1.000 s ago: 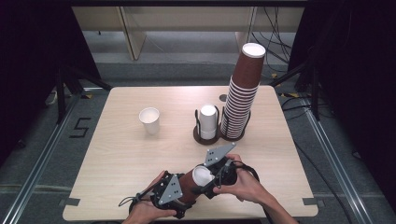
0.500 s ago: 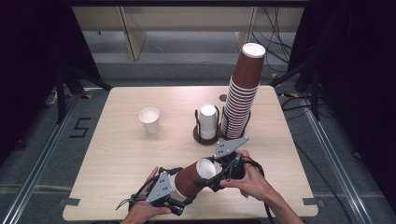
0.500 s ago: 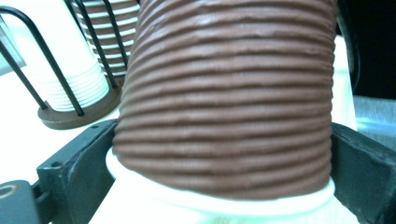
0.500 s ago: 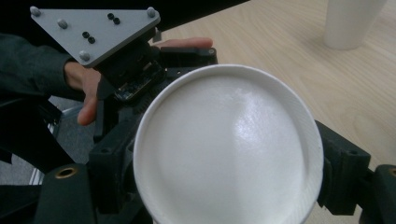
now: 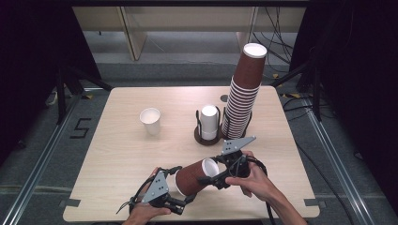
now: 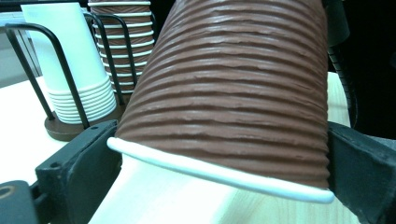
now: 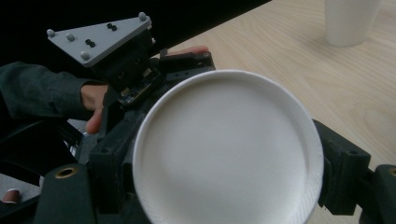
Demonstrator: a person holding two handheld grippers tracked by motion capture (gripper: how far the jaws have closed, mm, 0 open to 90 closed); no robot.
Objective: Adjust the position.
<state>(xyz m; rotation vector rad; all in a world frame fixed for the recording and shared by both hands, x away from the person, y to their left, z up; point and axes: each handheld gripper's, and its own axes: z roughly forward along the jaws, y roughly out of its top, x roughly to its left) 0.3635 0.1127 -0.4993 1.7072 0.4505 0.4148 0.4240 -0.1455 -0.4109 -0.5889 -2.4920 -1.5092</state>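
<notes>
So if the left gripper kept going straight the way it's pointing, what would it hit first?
Probably the right gripper, which holds the far end of the same brown cup that the left gripper clamps. Beyond it stands the cup holder, though depth is hard to judge.

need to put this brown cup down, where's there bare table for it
Bare table lies along the left edge, below the lone white cup, and across the far strip behind it. The right edge past the tall brown stack is narrower. It is crowded around the cup holder and at the near middle, where the left gripper and right gripper hold the brown cup.
</notes>
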